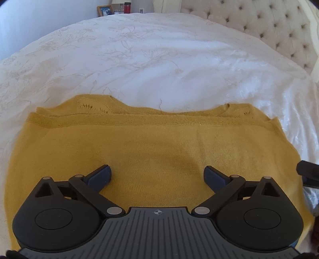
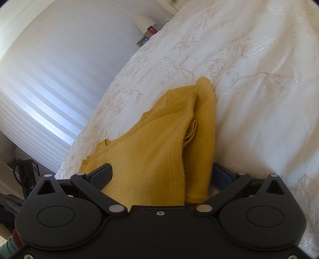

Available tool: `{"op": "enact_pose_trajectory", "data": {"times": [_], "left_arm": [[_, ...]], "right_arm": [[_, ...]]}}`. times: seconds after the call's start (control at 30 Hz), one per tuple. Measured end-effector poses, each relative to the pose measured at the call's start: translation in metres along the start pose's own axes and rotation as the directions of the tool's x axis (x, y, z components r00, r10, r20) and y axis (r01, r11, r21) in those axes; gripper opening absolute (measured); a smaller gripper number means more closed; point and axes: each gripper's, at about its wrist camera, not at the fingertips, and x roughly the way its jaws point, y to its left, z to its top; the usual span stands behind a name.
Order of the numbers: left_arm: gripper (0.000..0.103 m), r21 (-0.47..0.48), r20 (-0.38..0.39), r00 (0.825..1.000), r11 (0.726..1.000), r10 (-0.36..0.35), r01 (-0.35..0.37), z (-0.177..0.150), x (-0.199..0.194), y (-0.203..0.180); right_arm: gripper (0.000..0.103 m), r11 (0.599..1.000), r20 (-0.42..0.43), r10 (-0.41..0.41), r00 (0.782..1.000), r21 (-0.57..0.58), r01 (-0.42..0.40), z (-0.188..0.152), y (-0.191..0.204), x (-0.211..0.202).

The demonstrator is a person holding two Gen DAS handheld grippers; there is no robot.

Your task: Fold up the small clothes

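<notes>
In the left wrist view, the left gripper [image 1: 157,175] hangs just above the mustard knit sweater [image 1: 155,143], its jaws spread wide apart with nothing between them. The blue finger pads [image 1: 101,176] sit over the near part of the cloth; whether they touch it is hard to tell from this angle. The sweater lies flat across the near side of the white bedspread [image 1: 149,59], folded over so that a ribbed hem band runs straight across it, with the openwork shoulders showing just beyond that band. A few loose threads stick up at the far edge. At the right edge of this view, a dark part of the right gripper [image 1: 308,173] shows beside the sweater's side.

In the right wrist view, the right gripper [image 2: 161,175] also stands wide open, with a bunched fold of the sweater [image 2: 159,143] lying between its fingers [image 2: 102,176]; the right pad is partly hidden behind the fabric. The cloth stretches away from the gripper over the floral embroidered bedspread [image 2: 249,79].

Farther off, a tufted cream headboard [image 1: 269,25] rises behind the bed, and a framed picture [image 1: 104,10] and a red jar [image 1: 127,7] stand by the wall.
</notes>
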Motion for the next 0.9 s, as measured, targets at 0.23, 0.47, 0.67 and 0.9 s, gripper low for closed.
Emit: {"op": "enact_pose_trajectory", "data": {"times": [0.23, 0.47, 0.67, 0.9], "left_arm": [[0.100, -0.054, 0.056, 0.997, 0.997, 0.060, -0.057, -0.012, -0.038, 0.045], [0.100, -0.040, 0.091, 0.987, 0.991, 0.133, -0.130, -0.019, -0.063, 0.095], [0.100, -0.107, 0.113, 0.987, 0.989, 0.118, -0.106, -0.023, -0.072, 0.138], [0.100, -0.200, 0.116, 0.988, 0.977, 0.098, -0.073, -0.029, -0.062, 0.181]], "right_arm": [[0.103, 0.999, 0.015, -0.005, 1.000, -0.049, 0.006, -0.006, 0.004, -0.002], [0.103, 0.997, -0.034, -0.070, 0.997, -0.027, 0.069, 0.002, 0.014, 0.005], [0.100, 0.979, -0.106, -0.202, 0.974, -0.058, 0.197, 0.011, 0.034, 0.019], [0.048, 0.943, -0.117, -0.328, 0.937, -0.088, 0.319, 0.010, 0.047, 0.019]]}}
